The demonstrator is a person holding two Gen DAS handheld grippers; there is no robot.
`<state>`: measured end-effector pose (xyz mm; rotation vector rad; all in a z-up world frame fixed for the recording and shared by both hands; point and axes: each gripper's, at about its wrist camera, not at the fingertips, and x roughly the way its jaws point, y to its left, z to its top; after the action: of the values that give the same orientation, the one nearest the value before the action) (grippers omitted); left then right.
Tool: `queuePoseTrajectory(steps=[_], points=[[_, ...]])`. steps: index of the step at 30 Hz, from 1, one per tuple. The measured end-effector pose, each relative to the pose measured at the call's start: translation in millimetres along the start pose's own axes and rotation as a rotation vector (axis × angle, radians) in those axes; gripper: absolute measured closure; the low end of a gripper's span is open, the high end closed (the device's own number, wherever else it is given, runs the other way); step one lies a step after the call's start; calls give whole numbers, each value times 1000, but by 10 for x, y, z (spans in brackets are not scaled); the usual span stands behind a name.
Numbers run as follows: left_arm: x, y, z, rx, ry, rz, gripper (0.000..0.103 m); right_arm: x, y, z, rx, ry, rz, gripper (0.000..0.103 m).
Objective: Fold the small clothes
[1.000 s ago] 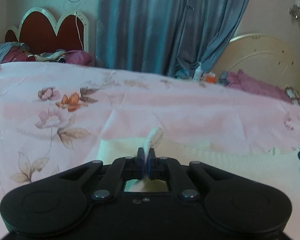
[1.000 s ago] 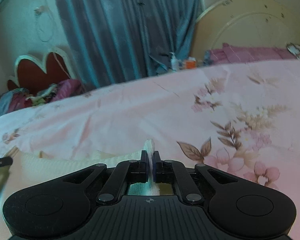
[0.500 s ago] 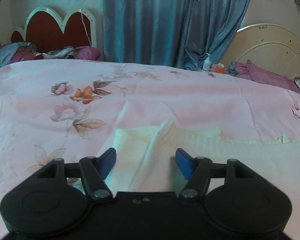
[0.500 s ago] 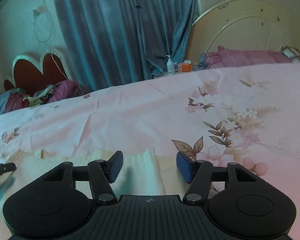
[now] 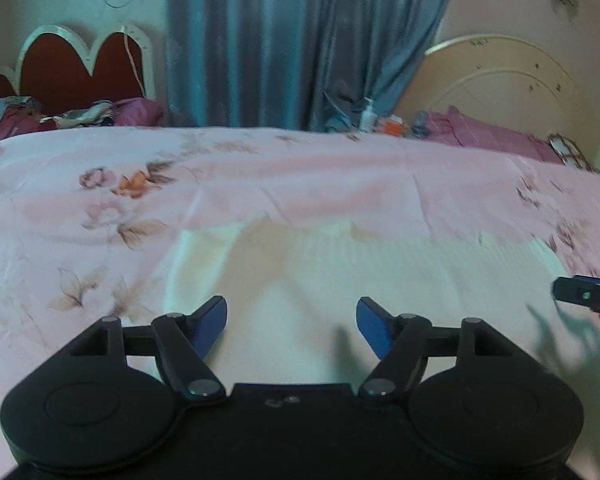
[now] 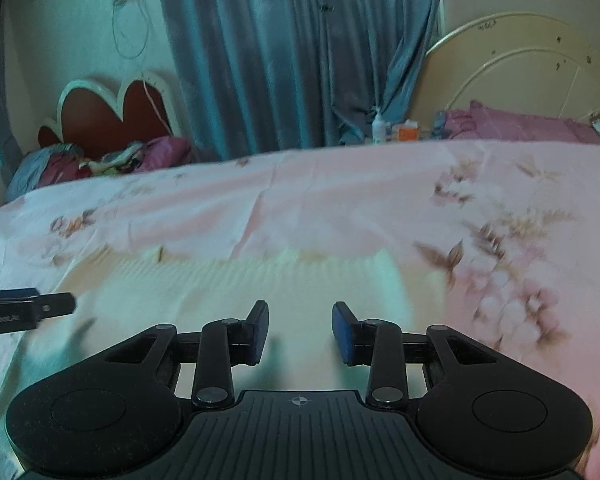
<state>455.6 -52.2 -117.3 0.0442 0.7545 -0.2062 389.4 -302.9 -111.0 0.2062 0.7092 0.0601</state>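
Note:
A cream ribbed garment lies flat on the pink floral bedsheet; it also shows in the right wrist view. My left gripper is open and empty, raised over the garment's left part. My right gripper is open and empty over the garment's right part. The right gripper's tip shows at the right edge of the left wrist view. The left gripper's tip shows at the left edge of the right wrist view.
A red scalloped headboard with piled bedding stands at the far left. Blue curtains hang behind the bed. A cream round headboard and purple pillows stand at the far right. Bottles sit beyond the bed.
Both grippers were shut on the garment's edge, then opened and let it drop flat. Both have since pulled back and risen a little. The garment lies spread out.

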Motion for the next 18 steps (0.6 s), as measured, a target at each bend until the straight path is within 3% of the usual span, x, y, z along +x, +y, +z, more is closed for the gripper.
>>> queuePoseTrajectory(steps=[5, 10, 15, 18], points=[[117, -11, -160, 45, 21, 13, 33, 8, 111, -162, -22, 31, -21, 67], [149, 122, -295, 84, 8, 42, 29, 46, 11, -367, -45, 60, -121, 67], [149, 388, -333, -2, 21, 36, 25, -20, -173, -437, -2, 34, -195, 67], [122, 377, -329, 13, 25, 45, 26, -18, -116, -444, -17, 46, -218, 67]])
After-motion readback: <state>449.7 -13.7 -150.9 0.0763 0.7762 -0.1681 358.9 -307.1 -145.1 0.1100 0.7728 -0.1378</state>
